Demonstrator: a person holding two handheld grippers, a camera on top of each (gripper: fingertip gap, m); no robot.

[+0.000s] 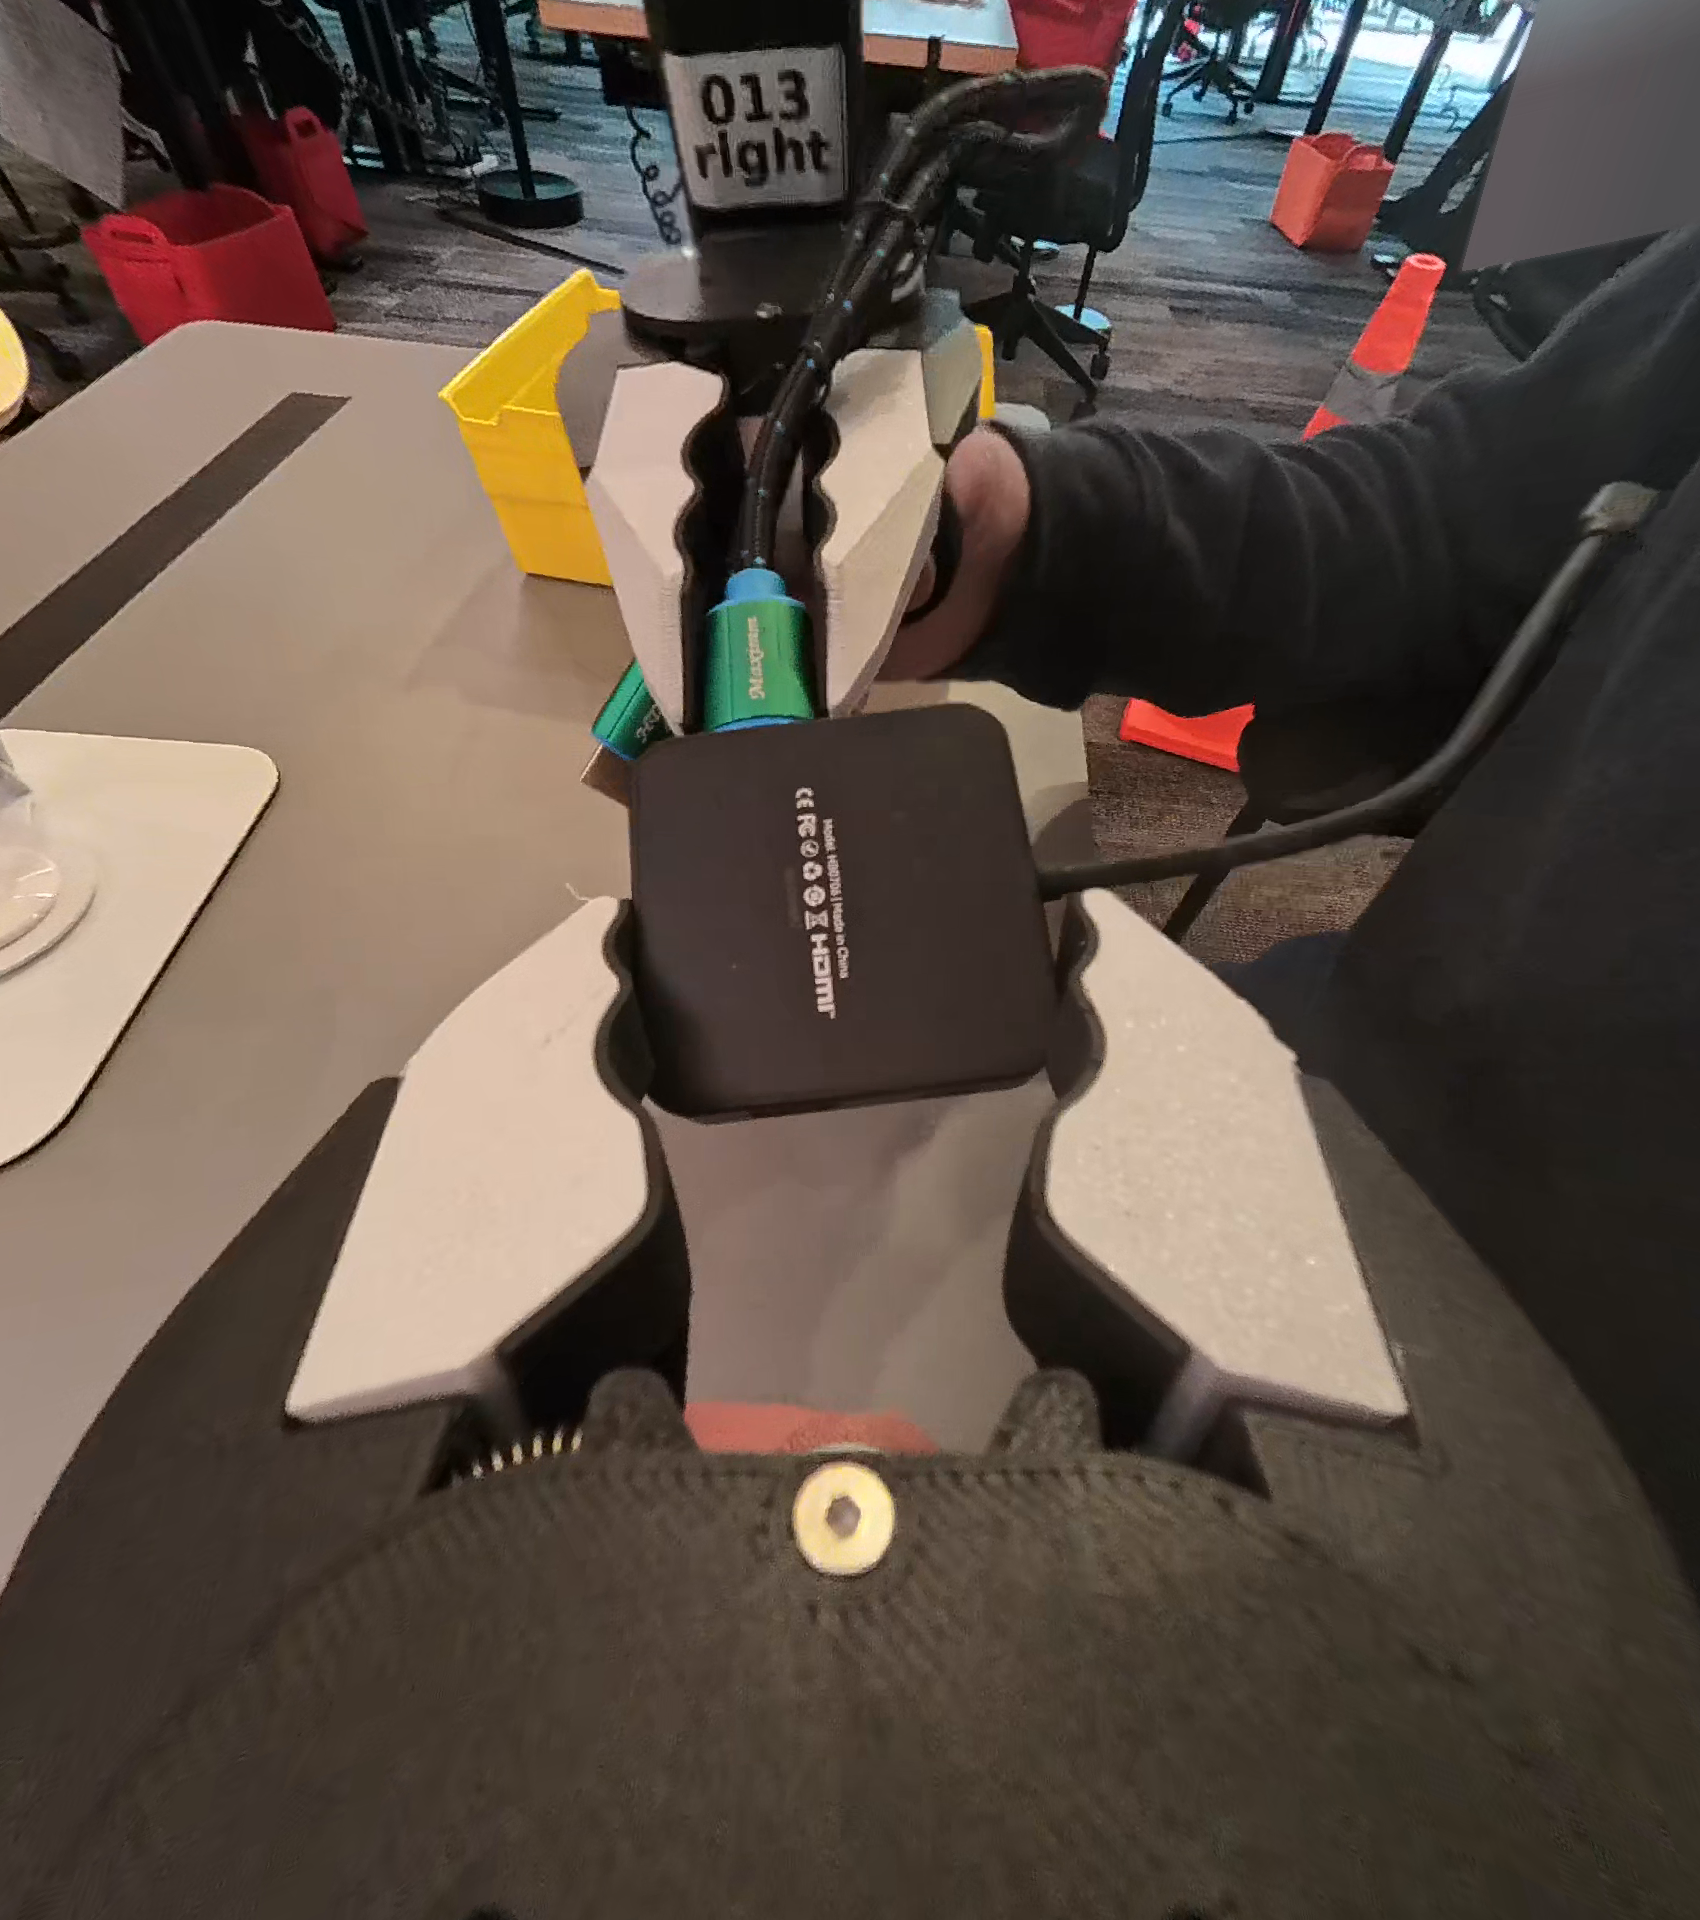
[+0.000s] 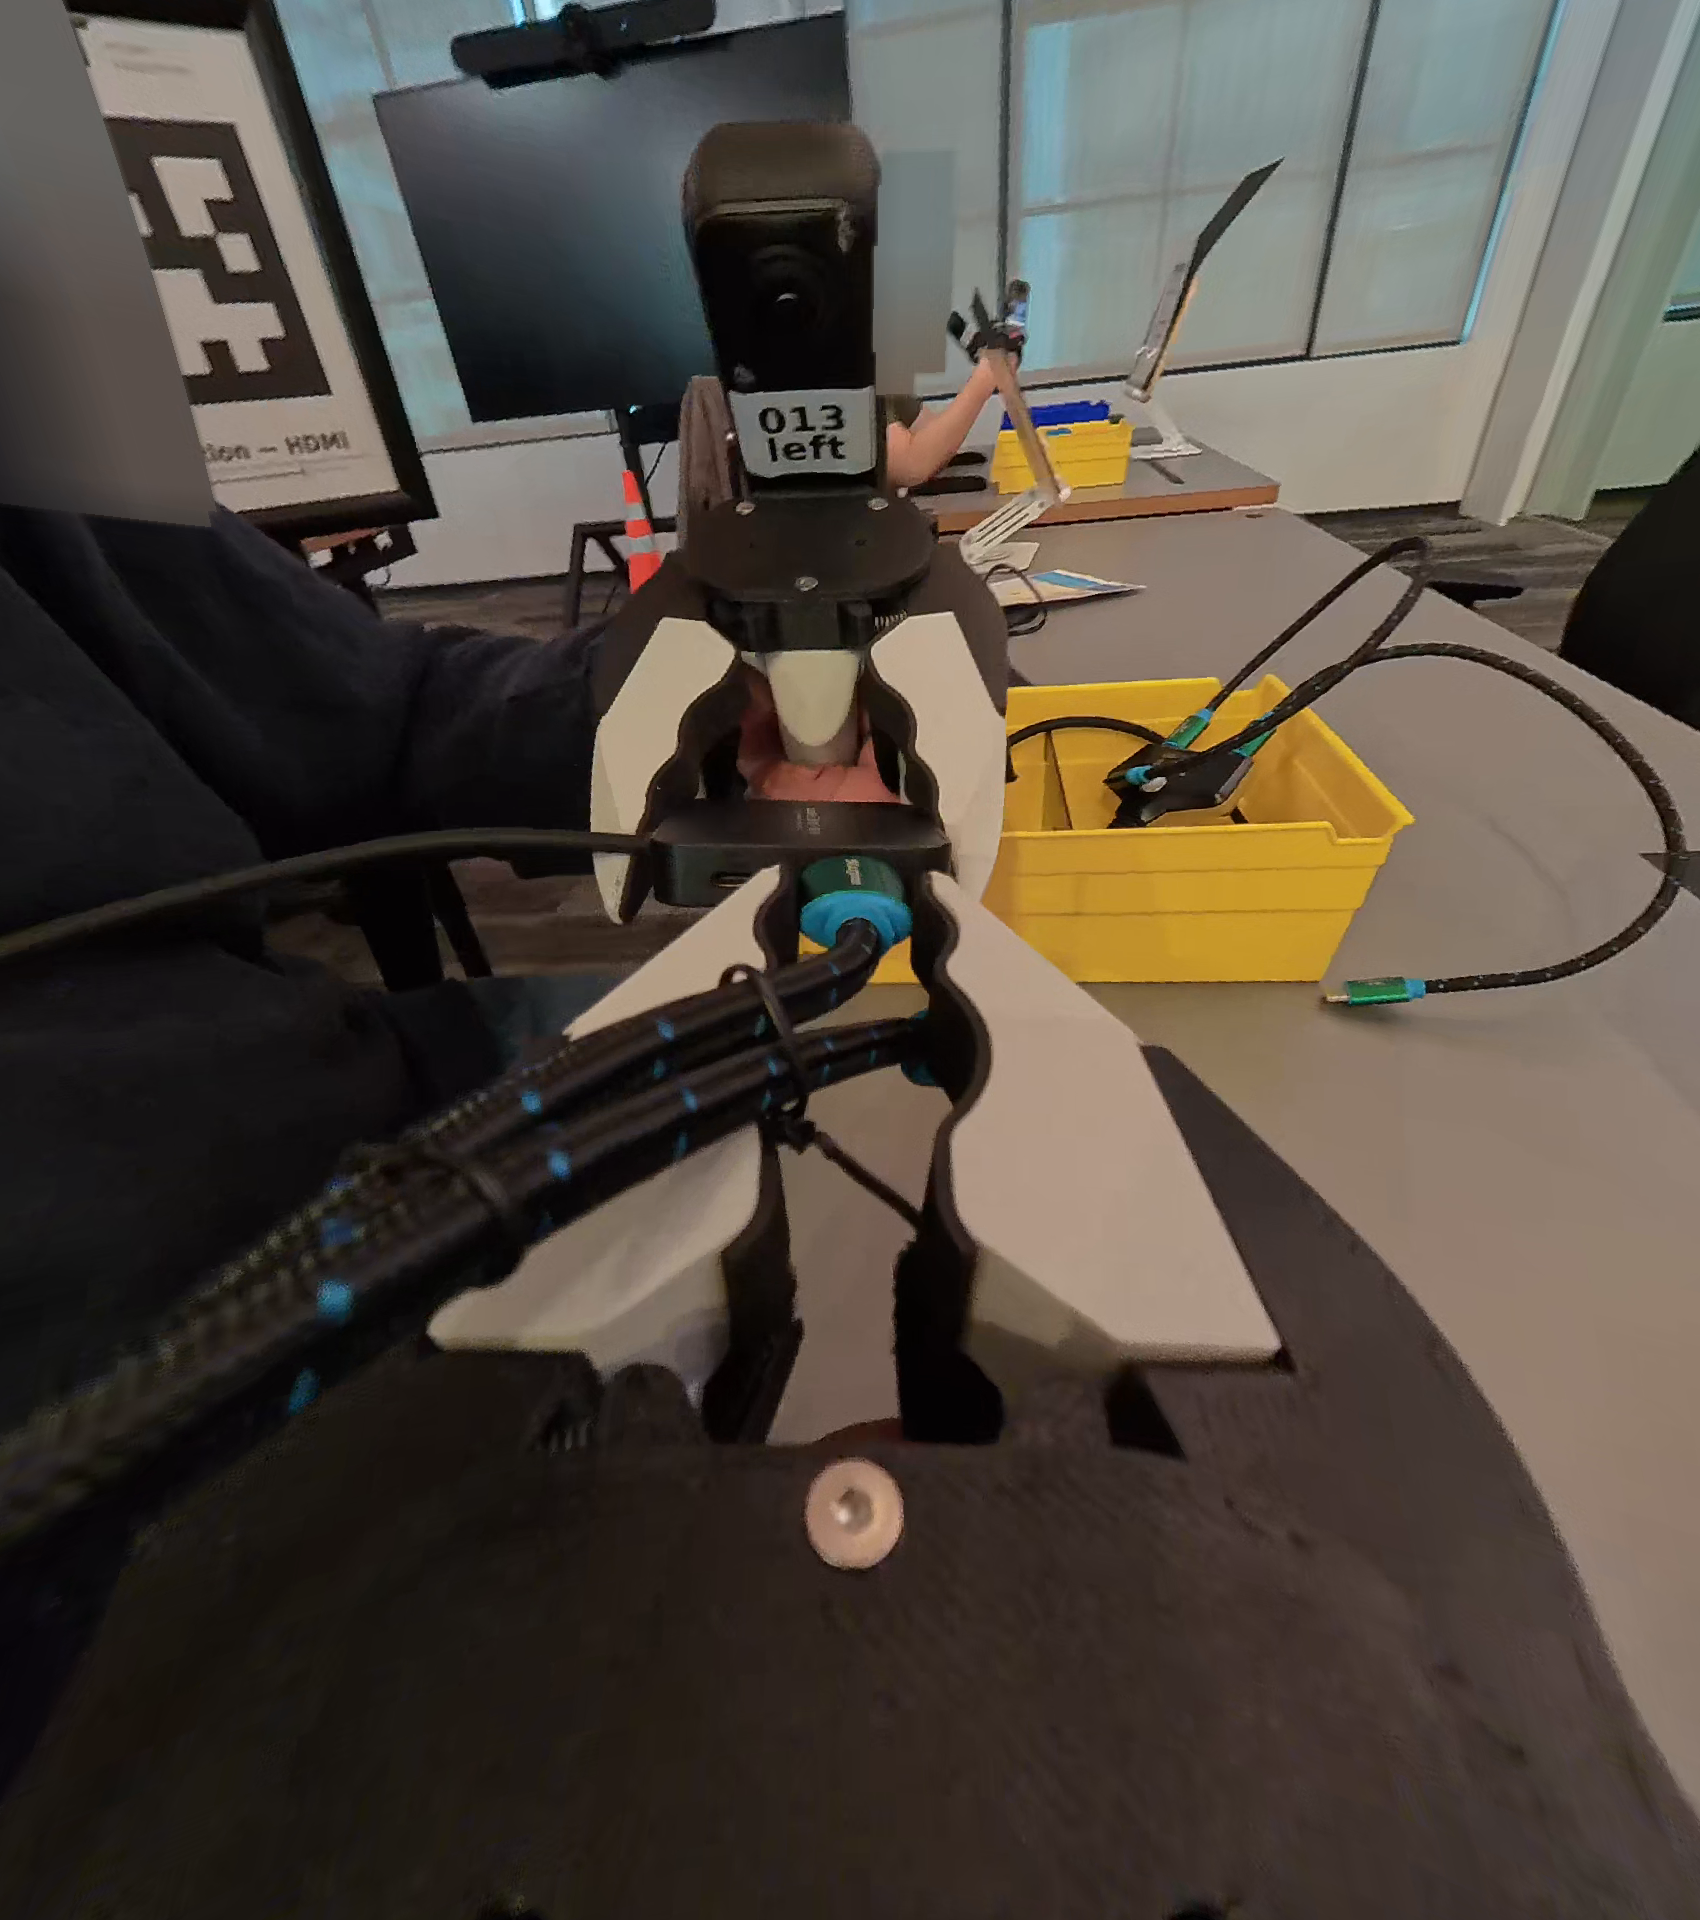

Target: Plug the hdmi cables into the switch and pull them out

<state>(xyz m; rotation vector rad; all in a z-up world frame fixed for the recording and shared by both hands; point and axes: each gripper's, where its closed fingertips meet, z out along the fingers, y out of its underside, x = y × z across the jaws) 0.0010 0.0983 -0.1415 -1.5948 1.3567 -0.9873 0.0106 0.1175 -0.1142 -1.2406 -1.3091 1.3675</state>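
Holding the black switch (image 1: 841, 909) off the bench (image 1: 326, 665), the left gripper (image 1: 841, 997) had its fingers (image 1: 513, 1143) pinching the box by its two side edges.

- Right gripper (image 2: 851, 935): fingers pressed onto the green plug (image 2: 851, 883) of a braided HDMI cable (image 2: 534, 1132); plug met the switch's port face, depth of seating not discernible.
- Second green plug (image 1: 630, 722): loose beside the first, at the switch's corner, tied into the same bundle.
- Yellow bin (image 2: 1189, 883): on the bench behind, holding another adapter (image 2: 1178, 774) with cables.
- Thin black lead (image 1: 1345, 821): ran from the switch's side towards the person's sleeve (image 1: 1293, 561).

Risks, as judged: the edge grip was narrow, so an off-axis push or pull could twist the switch out; the bundled cable's weight could cock the plug and jam it; the spare plug could snag.
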